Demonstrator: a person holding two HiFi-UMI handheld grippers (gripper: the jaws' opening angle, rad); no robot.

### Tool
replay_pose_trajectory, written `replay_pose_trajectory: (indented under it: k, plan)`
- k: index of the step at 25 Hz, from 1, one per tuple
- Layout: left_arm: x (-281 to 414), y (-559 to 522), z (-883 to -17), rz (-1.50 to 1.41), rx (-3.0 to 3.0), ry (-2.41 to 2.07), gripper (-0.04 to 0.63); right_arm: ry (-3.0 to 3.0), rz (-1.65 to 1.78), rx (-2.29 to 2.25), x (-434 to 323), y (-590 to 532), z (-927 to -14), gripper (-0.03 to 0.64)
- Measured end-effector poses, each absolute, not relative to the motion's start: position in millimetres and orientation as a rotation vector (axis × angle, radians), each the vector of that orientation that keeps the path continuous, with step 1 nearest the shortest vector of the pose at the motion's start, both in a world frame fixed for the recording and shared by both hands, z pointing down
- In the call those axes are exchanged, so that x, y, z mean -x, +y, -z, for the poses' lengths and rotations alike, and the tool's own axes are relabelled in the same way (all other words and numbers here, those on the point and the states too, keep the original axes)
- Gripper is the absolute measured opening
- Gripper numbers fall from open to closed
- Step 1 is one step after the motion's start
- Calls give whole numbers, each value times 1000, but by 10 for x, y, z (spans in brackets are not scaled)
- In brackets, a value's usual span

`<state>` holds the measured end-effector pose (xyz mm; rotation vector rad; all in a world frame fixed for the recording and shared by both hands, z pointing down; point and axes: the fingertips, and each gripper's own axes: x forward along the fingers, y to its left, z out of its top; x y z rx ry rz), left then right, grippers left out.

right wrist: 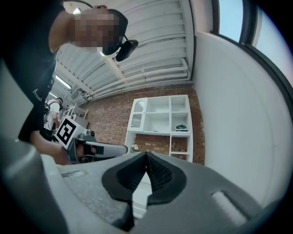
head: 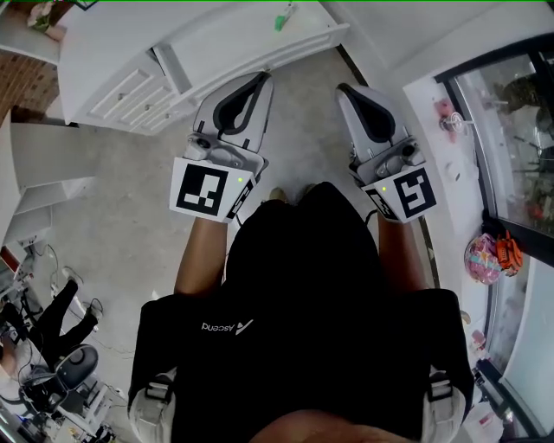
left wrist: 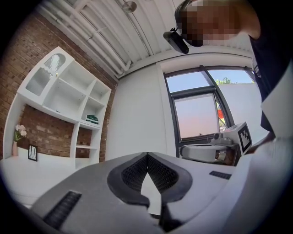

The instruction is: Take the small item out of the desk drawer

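In the head view a white desk [head: 216,43] stands ahead of me, and its drawer fronts [head: 130,97] at the left look closed. No small item shows in or near the drawers. I hold both grippers up in front of my chest, well short of the desk. My left gripper [head: 260,78] is shut and empty, its dark pads meeting at the tip [left wrist: 147,155]. My right gripper [head: 344,89] is shut too, with nothing between its pads [right wrist: 146,153]. Both point upward at walls and ceiling.
A green object [head: 284,17] lies on the desk top. White shelving [right wrist: 160,123] stands against a brick wall. A window [head: 511,130] and a white sill with small things run along the right. Grey floor [head: 130,225] lies between me and the desk.
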<state>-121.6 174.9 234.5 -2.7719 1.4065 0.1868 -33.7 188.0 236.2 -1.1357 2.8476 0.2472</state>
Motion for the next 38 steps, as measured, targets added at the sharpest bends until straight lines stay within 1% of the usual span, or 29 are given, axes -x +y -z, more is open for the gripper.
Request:
replay_pose_trajectory:
  k: [9,17,29,38]
  plan:
    - [1373,1354,-2482,-168,2786,1431,-2,2861,-258,1171,424,1547,-2416,2]
    - [1353,778,-2647,-87,2772,1465,-2,2866,-292,1140,418,925,-2516,2]
    - [1081,-592,-3022,62,2713,1578,-2,2914,-281,1075,21,-453,-2671,2]
    - [845,-1566,-3531,274,2731,1699,-2,2948,-233,1001,-302,-1421,-2874,2]
